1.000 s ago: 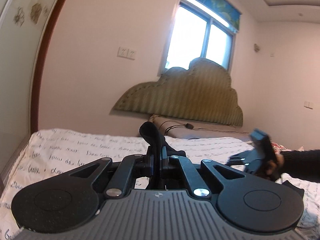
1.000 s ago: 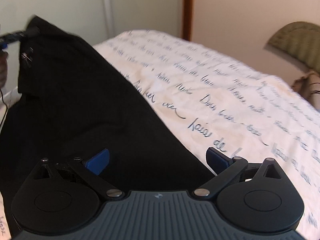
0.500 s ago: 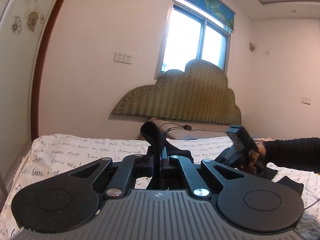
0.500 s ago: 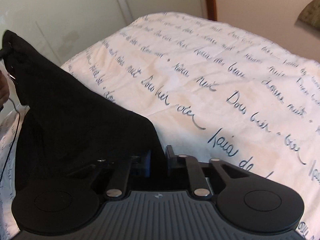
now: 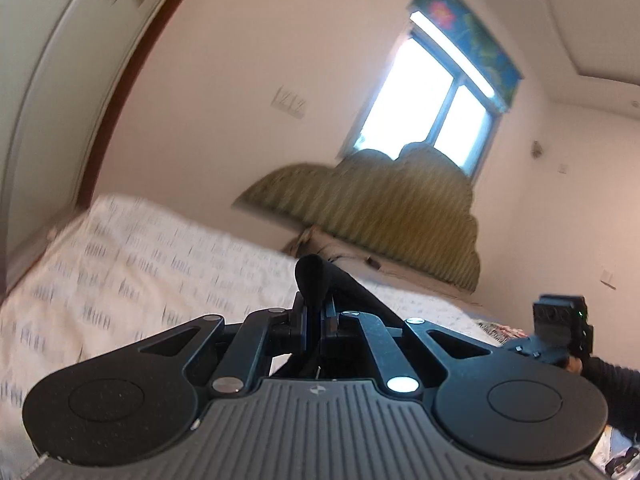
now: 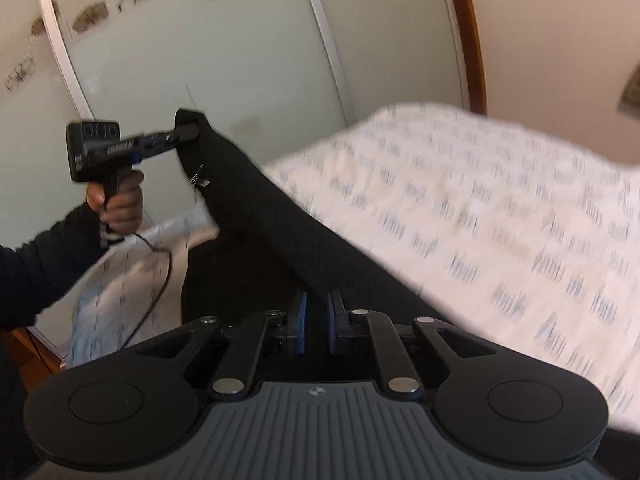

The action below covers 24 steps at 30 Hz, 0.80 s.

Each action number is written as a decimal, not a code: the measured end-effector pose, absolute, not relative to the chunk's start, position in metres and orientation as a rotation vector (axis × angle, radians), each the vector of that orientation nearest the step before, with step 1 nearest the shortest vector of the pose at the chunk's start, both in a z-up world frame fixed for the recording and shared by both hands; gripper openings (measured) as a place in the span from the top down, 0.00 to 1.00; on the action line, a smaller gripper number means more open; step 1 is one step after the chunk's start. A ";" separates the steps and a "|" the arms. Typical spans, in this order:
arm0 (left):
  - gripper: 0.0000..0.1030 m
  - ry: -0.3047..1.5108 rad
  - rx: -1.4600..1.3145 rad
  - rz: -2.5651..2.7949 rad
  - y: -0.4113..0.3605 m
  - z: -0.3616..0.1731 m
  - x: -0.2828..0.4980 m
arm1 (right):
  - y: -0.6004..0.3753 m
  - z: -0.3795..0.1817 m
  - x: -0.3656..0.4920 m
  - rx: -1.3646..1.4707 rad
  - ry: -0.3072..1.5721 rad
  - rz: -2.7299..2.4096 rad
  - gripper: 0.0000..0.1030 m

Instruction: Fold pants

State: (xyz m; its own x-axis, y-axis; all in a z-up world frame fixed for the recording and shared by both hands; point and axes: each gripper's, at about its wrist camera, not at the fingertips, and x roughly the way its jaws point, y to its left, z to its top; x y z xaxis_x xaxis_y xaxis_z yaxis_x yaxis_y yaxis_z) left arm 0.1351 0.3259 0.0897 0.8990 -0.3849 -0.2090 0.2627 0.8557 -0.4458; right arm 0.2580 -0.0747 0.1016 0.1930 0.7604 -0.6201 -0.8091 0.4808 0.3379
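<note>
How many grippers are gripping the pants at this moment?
2. The left gripper pinches one edge of the black pants, held up off the bed. The right gripper clamps another edge, with the cloth stretched between them.

Pants [image 6: 256,216] stretched between my two grippers above the bed [image 6: 500,208]: my left gripper [image 6: 188,130] grips one end up at left, my right gripper [image 6: 316,320] the other end nearer me. The wardrobe doors [image 6: 240,60] stand behind, the headboard [image 5: 380,216] against the wall under the window [image 5: 428,108].
</note>
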 end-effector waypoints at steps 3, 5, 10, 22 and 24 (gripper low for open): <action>0.92 0.451 -0.491 -0.255 0.328 0.056 0.135 | -0.065 0.064 0.249 -0.024 0.907 1.060 0.90; 0.87 0.479 -0.511 -0.225 0.328 0.047 0.123 | -0.060 0.050 0.243 0.035 0.928 1.039 0.90; 0.73 0.477 -0.556 -0.191 0.331 0.052 0.083 | -0.069 0.034 0.252 0.398 0.989 0.951 0.90; 0.74 0.461 -1.150 -0.112 0.327 0.015 0.038 | -0.064 0.004 0.243 0.817 1.037 0.878 0.24; 0.74 0.453 -1.264 -0.071 0.323 0.007 0.037 | -0.066 0.000 0.240 0.838 1.037 0.861 0.24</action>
State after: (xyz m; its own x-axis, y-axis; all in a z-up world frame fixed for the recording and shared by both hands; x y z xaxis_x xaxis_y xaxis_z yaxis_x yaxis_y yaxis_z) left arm 0.0371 0.3227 0.0067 0.9097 -0.2972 -0.2901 -0.1946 0.3120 -0.9299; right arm 0.2402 -0.0656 -0.0001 0.2670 0.8929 -0.3625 -0.1914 0.4178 0.8882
